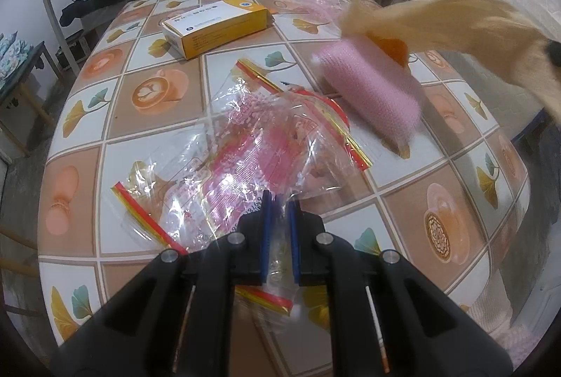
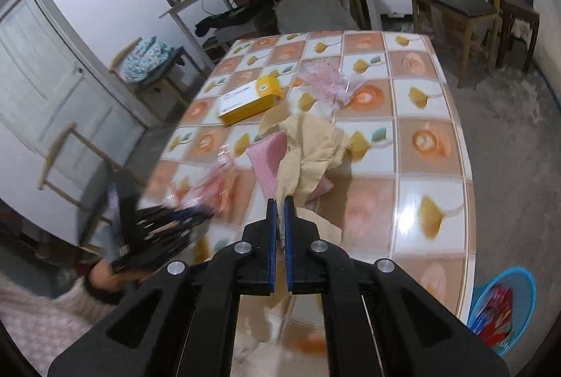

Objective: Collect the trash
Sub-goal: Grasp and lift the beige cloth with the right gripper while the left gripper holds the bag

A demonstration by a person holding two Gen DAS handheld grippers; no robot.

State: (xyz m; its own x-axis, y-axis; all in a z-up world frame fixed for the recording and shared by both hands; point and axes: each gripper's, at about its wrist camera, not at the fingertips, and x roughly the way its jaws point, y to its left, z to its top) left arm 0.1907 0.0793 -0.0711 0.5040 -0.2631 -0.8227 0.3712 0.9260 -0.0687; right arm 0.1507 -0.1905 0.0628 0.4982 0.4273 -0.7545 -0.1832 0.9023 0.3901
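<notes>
The left gripper (image 1: pixel 278 201) clenches the clear plastic bag (image 1: pixel 259 145) at its near edge; the right gripper (image 2: pixel 279 205) pinches the beige cloth (image 2: pixel 312 149), the blue bin (image 2: pixel 505 307) lying down-right of it.

Crinkly clear plastic bag (image 1: pixel 266 145), seemingly soft beige cloth (image 2: pixel 312 149), glossy tablecloth (image 2: pixel 431 173)

Patterned bench (image 1: pixel 147 145) with litter on it

A yellow box (image 1: pixel 217 26), crinkled clear plastic wrappers (image 1: pixel 252 145) and a pink cloth (image 1: pixel 375 93) lie on its tiled-print cover.
</notes>
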